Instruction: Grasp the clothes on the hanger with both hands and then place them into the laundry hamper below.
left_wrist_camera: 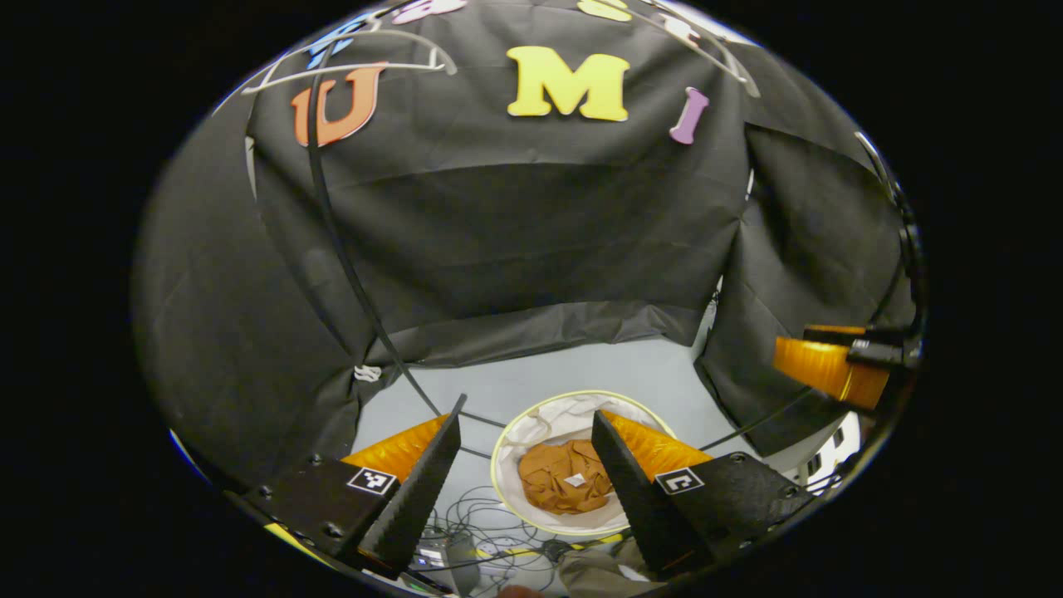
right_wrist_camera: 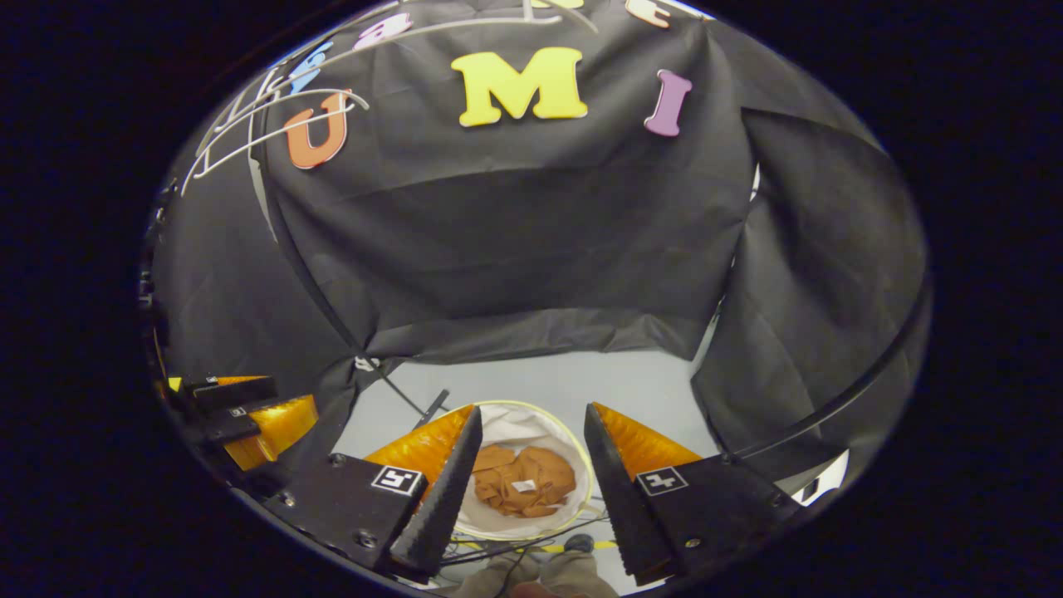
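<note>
A crumpled brown garment (left_wrist_camera: 567,487) lies inside the round white laundry hamper (left_wrist_camera: 508,438) on the floor far below. My left gripper (left_wrist_camera: 526,411) hangs open high above it, nothing between its fingers. In the right gripper view the same garment (right_wrist_camera: 523,482) rests in the hamper (right_wrist_camera: 548,423), and my right gripper (right_wrist_camera: 531,415) is open and empty above it. A bare white hanger (left_wrist_camera: 357,71) hangs at the top left; the hanger (right_wrist_camera: 266,124) also appears in the right gripper view. The other gripper (left_wrist_camera: 830,365) is at the right edge of the left gripper view, and the left one (right_wrist_camera: 249,419) at the left of the right gripper view.
Black cloth walls close in the back and sides. The grey floor (left_wrist_camera: 565,370) surrounds the hamper. Loose cables (left_wrist_camera: 490,519) lie on the floor near it. A person's trouser legs and shoes (right_wrist_camera: 540,569) stand at the bottom. A thin black pole (left_wrist_camera: 349,274) slants at the left.
</note>
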Available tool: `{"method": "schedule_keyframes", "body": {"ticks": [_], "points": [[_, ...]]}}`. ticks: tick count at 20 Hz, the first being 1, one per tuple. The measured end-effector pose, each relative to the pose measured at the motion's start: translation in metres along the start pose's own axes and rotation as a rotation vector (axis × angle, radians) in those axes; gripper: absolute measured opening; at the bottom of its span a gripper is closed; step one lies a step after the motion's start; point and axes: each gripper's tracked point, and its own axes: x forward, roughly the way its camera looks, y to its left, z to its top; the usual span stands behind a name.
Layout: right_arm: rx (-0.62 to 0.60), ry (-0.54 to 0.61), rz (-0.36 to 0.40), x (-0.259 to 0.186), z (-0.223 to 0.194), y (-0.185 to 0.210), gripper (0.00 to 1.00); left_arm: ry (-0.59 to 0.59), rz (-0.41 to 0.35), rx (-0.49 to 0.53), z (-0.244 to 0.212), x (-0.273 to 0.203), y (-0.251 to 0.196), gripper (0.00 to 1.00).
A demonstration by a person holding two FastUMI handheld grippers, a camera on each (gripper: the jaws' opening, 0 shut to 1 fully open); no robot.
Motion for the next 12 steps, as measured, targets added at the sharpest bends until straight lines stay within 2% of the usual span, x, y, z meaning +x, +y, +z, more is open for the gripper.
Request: {"method": "schedule_keyframes", "body": {"ticks": [3, 6, 8, 9, 10, 12], "points": [[0.007, -0.072, 0.017, -0.034, 0.013, -0.007, 0.8, -0.069, 0.0, -0.001, 0.016, -0.036, -0.012, 0.97], [-0.013, -0.188, 0.06, -0.089, 0.031, -0.02, 0.8, -0.193, 0.024, -0.045, 0.048, -0.097, -0.029, 0.98], [-0.038, -0.299, 0.089, -0.136, 0.049, -0.04, 0.8, -0.308, 0.074, -0.065, 0.07, -0.139, -0.036, 0.97], [-0.054, -0.356, 0.113, -0.162, 0.056, -0.049, 0.8, -0.37, 0.112, -0.065, 0.078, -0.162, -0.038, 1.0], [-0.081, -0.394, 0.147, -0.183, 0.054, -0.056, 0.8, -0.421, 0.163, -0.056, 0.083, -0.181, -0.043, 0.91], [-0.127, -0.431, 0.165, -0.217, 0.042, -0.087, 0.93, -0.503, 0.231, -0.042, 0.086, -0.217, -0.067, 0.91]]}}
